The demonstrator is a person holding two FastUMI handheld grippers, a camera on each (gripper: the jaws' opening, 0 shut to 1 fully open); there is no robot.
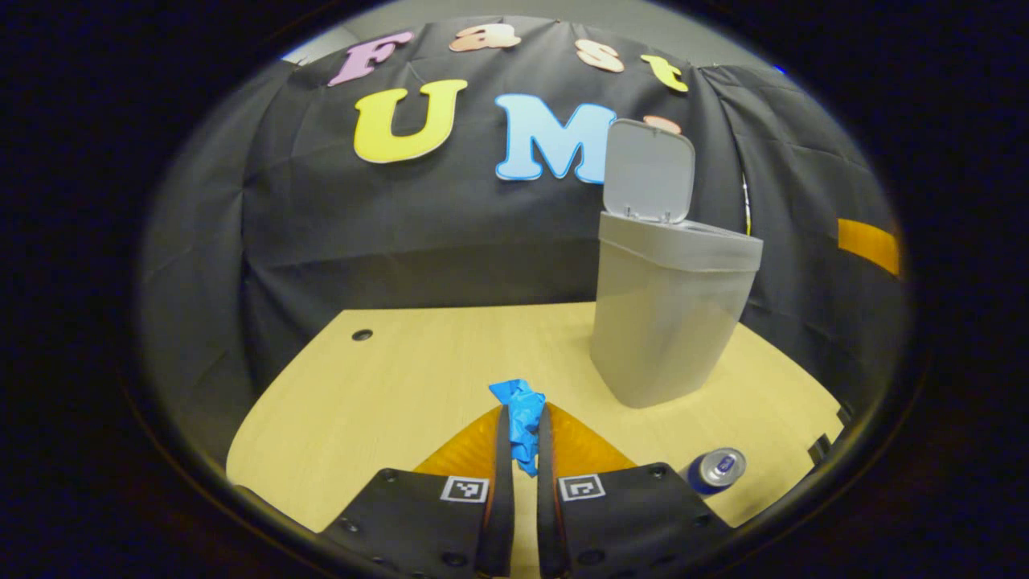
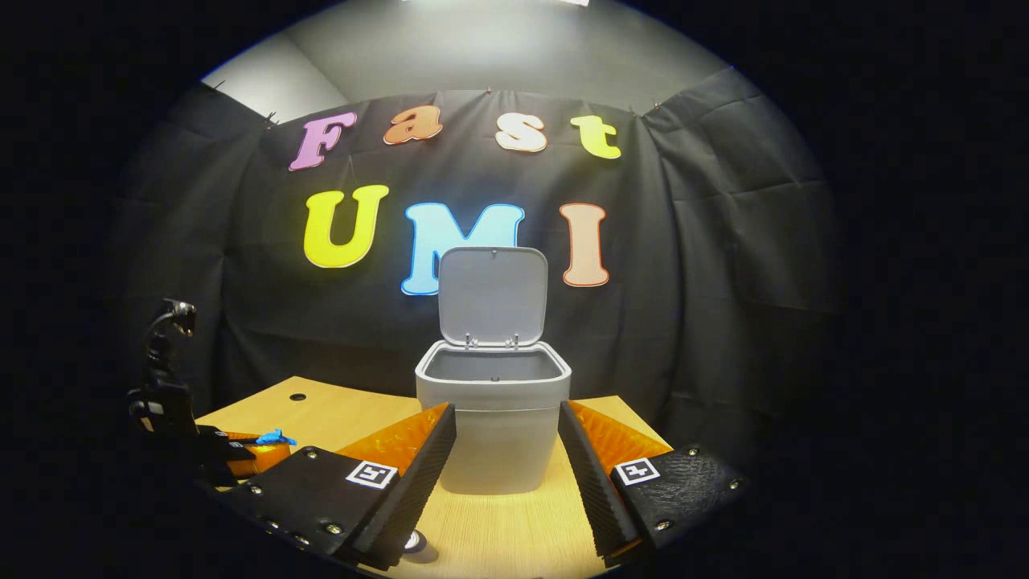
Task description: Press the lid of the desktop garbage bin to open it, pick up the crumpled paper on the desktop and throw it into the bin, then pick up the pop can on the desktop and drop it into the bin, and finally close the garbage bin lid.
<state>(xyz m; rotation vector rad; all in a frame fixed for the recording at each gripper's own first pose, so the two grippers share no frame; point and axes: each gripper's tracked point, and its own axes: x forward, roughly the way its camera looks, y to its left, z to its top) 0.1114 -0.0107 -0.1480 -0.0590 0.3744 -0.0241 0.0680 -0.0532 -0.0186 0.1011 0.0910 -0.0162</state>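
1. left gripper view: the left gripper [image 1: 522, 438] has its two fingers drawn close together on a blue crumpled paper [image 1: 521, 418], which pokes out beyond the fingertips above the pale wooden desktop [image 1: 386, 394].
2. the grey desktop garbage bin [image 1: 667, 322] stands farther off and to the right on the desk, its lid [image 1: 648, 170] swung upright and the mouth open.
3. a pop can [image 1: 718, 469] stands near the right edge of the desk, just right of the gripper and nearer than the bin; its silver top faces the camera.
4. a small round hole [image 1: 362, 334] marks the far left part of the desktop.
5. right gripper view: the right gripper [image 2: 506, 438] is spread wide with nothing between its fingers, the bin [image 2: 493, 418] framed straight ahead in the gap, its lid [image 2: 492, 296] raised against the black cloth wall [image 2: 723, 281].
6. at the far left, the other gripper [image 2: 241, 450] appears with the blue paper [image 2: 275, 438] at its tip, over the left part of the desk [image 2: 514, 531].
7. a sliver of the can [image 2: 416, 541] peeks out beneath the right gripper's left finger.
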